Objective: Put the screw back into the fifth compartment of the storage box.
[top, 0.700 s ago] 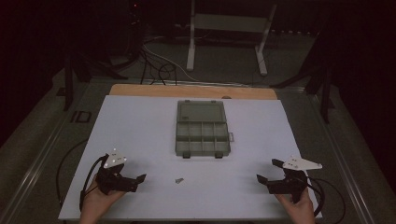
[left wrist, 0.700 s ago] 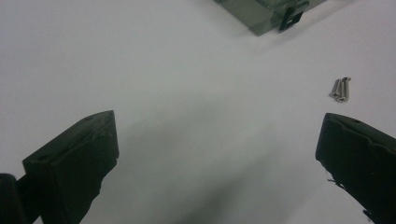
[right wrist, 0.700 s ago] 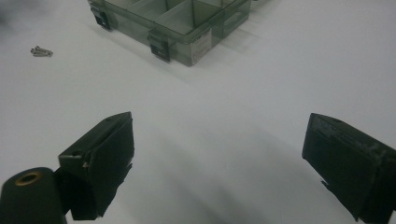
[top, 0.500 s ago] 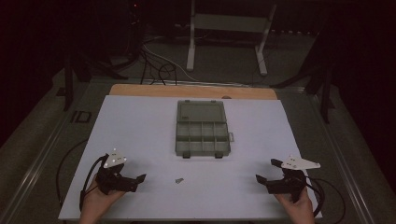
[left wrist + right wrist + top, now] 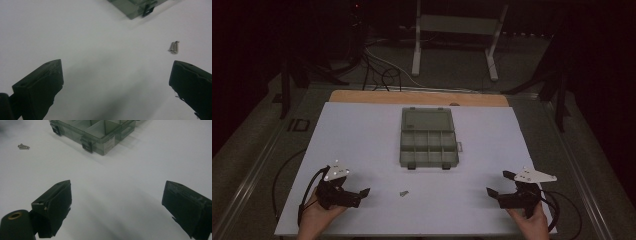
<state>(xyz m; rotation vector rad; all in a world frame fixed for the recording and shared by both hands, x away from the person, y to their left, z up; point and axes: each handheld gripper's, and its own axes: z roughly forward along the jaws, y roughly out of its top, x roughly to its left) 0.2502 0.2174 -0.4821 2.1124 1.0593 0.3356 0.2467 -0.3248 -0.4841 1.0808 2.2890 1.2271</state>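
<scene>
left gripper (image 5: 362, 192) jaws open, empty | right gripper (image 5: 497, 192) jaws open, empty | screws (image 5: 403, 192) loose near organizer box (image 5: 428, 137), likely pickup target

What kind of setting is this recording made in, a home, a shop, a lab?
Most likely a lab or recording workstation, not a home. A white table holds little but a compartment box and loose screws; cables trail over the dark floor behind, by a metal stand.
</scene>
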